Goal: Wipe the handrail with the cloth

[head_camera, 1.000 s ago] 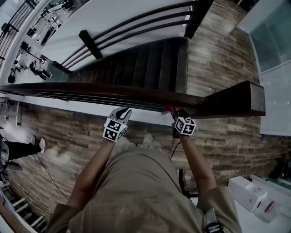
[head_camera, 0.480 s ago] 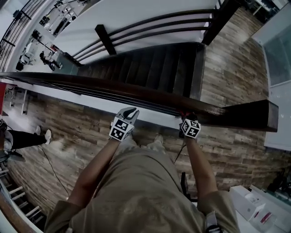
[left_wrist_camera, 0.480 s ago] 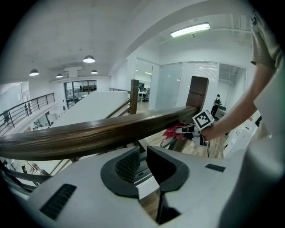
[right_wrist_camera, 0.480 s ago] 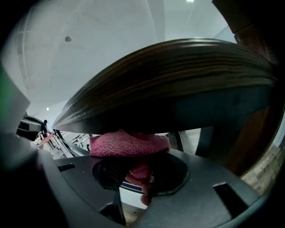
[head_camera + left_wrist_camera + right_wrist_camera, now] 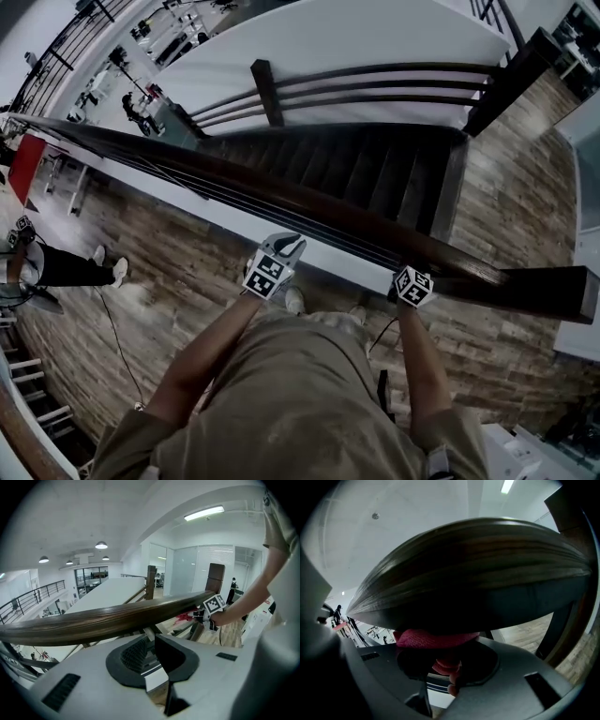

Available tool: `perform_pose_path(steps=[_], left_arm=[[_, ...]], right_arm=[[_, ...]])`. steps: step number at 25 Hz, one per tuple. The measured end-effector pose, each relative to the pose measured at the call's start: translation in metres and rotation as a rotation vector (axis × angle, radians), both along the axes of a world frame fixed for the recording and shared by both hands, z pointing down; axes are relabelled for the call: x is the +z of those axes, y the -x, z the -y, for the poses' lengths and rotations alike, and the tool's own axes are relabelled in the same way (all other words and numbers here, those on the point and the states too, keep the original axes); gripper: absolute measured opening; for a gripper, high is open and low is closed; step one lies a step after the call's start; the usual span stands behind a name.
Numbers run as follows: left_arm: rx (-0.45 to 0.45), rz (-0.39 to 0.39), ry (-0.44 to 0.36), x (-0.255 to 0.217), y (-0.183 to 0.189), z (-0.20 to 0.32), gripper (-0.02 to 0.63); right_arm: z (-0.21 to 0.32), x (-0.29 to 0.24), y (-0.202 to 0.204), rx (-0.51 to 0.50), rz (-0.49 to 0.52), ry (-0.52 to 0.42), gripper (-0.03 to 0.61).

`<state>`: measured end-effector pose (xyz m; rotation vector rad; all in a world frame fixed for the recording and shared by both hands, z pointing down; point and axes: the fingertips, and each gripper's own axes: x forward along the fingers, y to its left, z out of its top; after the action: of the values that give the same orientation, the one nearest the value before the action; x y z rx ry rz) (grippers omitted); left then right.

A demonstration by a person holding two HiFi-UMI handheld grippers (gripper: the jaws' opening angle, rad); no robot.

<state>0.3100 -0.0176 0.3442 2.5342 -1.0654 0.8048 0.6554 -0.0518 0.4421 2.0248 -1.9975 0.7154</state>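
A ceiling strip light [image 5: 204, 513] and round lamps [image 5: 101, 544], high above the fingers of the left gripper [image 5: 151, 646], give soft, even light. Every view bows and darkens at its edges. Just over the fingers of the right gripper [image 5: 440, 656], the handrail [image 5: 478, 569] looms blurred and shadows the cloth [image 5: 433, 638].

No words, numbers or brand names can be read anywhere in these views. The only printed marks are the black-and-white square markers on the cubes of the left gripper [image 5: 284, 246] and the right gripper [image 5: 410, 274]. They are block patterns and carry no letters or digits.
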Motion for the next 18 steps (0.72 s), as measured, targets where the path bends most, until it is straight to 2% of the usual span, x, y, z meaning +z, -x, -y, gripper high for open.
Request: perform_pose_path(steps=[3,7,11,14,18], left_arm=[[-0.017,-0.006,-0.018,-0.001,0.039,0.005,0.066],[-0.070,0.003,0.020,0.009,0.084,0.011,0.066],[-0.122,0.005,0.055,0.013,0.106,0.015,0.065],[-0.156,0.008,0.077,0.014,0.118,0.022,0.065],[-0.178,0.015,0.101,0.017,0.125,0.024,0.065]], right_arm=[[0.005,-0.003,0.020,0.043,0.042,-0.028,0.123],[0.009,-0.003,0.043,0.060,0.082,-0.036,0.120],[0.014,-0.005,0.071,-0.046,0.061,-0.029,0.118],[0.021,-0.006,0.090,-0.088,0.069,-0.025,0.118],[0.028,-0.009,0.127,-0.216,0.059,-0.025,0.118]])
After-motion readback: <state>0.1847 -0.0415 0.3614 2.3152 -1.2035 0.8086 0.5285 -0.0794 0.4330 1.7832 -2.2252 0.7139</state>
